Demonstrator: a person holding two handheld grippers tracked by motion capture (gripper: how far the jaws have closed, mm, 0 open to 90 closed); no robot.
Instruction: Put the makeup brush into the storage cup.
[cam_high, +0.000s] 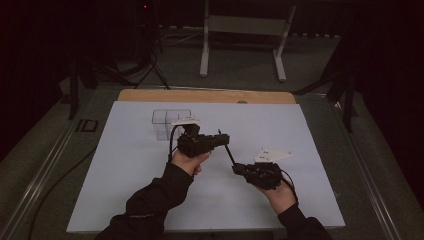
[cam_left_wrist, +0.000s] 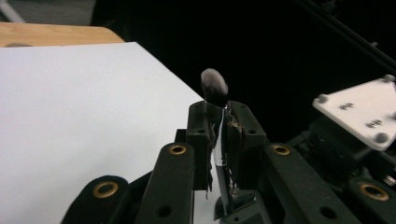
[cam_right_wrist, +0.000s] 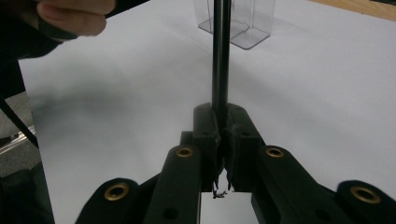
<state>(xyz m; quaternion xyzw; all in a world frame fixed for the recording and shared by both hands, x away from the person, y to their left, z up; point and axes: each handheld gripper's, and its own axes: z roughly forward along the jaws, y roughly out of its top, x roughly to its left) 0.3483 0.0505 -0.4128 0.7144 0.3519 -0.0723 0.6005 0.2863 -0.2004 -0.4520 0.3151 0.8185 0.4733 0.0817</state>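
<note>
Your left tongs (cam_left_wrist: 218, 122) and right tongs (cam_right_wrist: 223, 122) both pinch one makeup brush (cam_high: 227, 150) above mid-surface, bristles at the left. You look mid-handover; next, let one release, then carry it toward the clear organizer (cam_high: 167, 121) near the far edge.

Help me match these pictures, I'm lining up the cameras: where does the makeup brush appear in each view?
High view: the makeup brush is a thin black stick spanning between the left gripper and right gripper, mid-table.
Left gripper view: its fluffy tip pokes above the shut jaws, centre.
Right gripper view: its black handle rises from the jaws to the top edge.
Shared landmark: the white sheet.
</note>
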